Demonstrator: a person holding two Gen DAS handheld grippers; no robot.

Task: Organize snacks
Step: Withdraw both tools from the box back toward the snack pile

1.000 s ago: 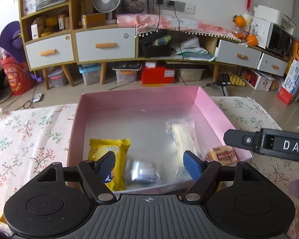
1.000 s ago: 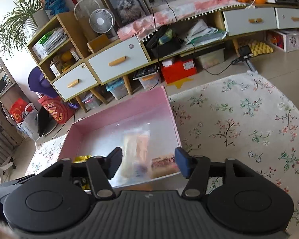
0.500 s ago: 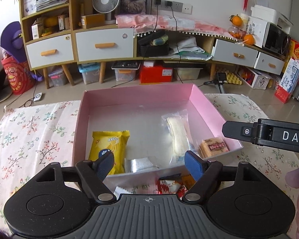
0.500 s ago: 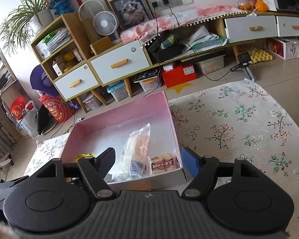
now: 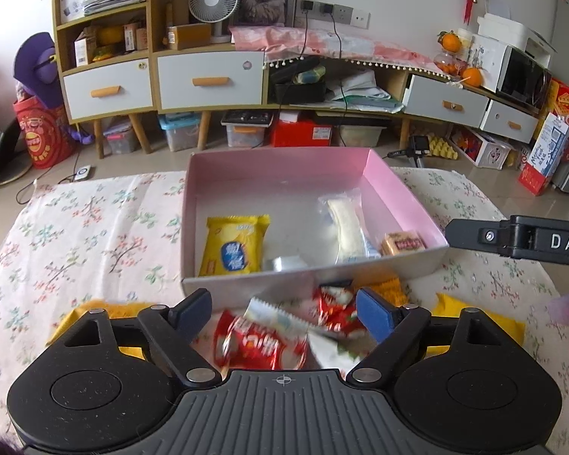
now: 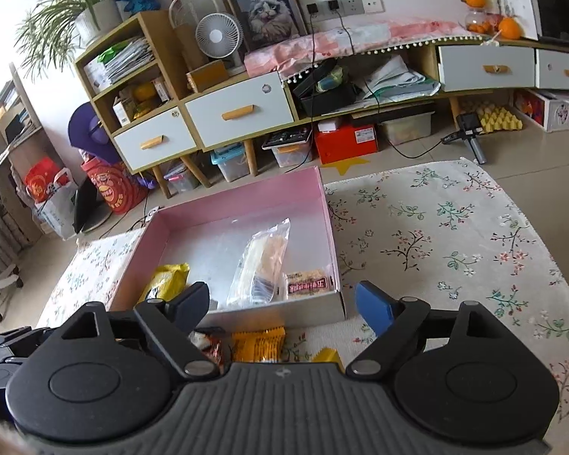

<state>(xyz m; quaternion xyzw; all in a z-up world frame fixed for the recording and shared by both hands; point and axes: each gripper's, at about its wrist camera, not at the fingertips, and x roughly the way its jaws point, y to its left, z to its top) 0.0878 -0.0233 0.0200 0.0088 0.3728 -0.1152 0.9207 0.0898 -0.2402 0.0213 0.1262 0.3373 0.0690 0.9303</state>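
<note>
Pink box mid-worktop, four snacks in. Loose pile near side w/ red packet. Left tongs & right tongs just opened, both wide, empty. Take one packet at a time; nip flat edge.

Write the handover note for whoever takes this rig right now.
Left tool: open, empty, its jaws just widened, above the red snack packets.
Right tool: open, empty, also just widened, near the box's front wall.
Done: pink box holds the yellow packet, a silver packet, the clear long bag and a small bar.
Left: red, white and orange packets on the cloth in front of the box.
</note>
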